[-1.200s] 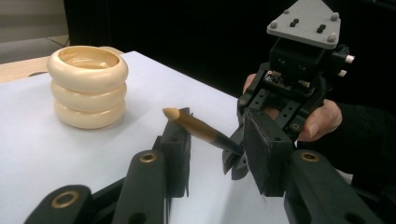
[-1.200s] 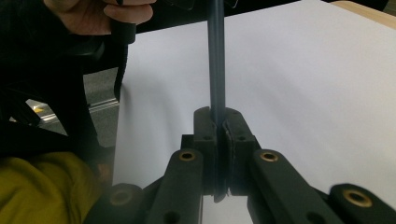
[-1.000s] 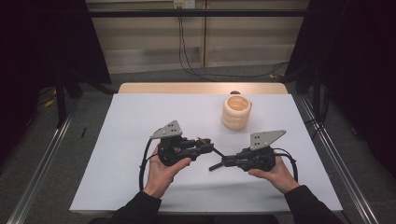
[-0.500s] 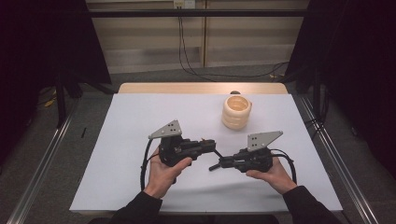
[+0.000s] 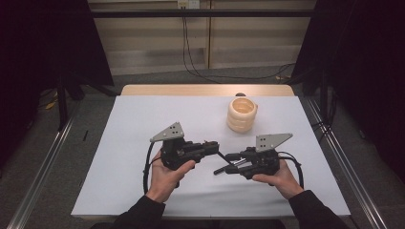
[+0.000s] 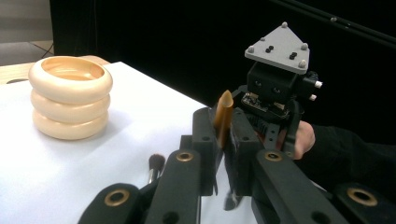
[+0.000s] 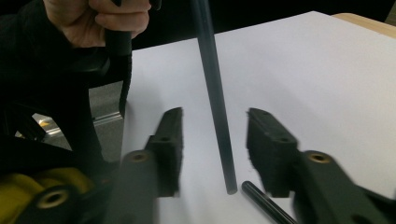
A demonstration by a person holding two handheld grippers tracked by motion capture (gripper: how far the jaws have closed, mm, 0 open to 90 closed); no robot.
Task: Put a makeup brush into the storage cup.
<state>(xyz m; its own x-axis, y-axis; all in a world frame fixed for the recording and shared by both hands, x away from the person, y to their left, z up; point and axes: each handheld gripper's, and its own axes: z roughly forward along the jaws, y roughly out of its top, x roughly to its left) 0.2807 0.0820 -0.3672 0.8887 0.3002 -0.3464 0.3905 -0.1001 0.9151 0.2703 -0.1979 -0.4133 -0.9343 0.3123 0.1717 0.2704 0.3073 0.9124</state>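
Observation:
My left gripper (image 5: 215, 146) (image 6: 223, 126) is shut on a thin brush with a tan tip (image 6: 223, 114) that pokes up between its jaws. The brush's dark handle (image 7: 215, 98) runs down between the jaws of my right gripper (image 5: 228, 163) (image 7: 215, 116). Those jaws have just been opening and stand open on either side of the handle without touching it. A second brush (image 5: 220, 169) lies on the white table under both grippers, with its bristle head (image 6: 156, 164) and its handle end (image 7: 261, 200) in sight. Both grippers face each other near the table's front middle.
A cream stack of three rings (image 5: 242, 114) (image 6: 70, 102) stands on the white table sheet (image 5: 143, 119) behind the right gripper. The table's wooden far edge (image 5: 205, 89) and metal rails on both sides border the sheet. Dark curtains hang left and right.
The right gripper's jaws have opened and let go of the dark handle. Both hands have stayed where they were.

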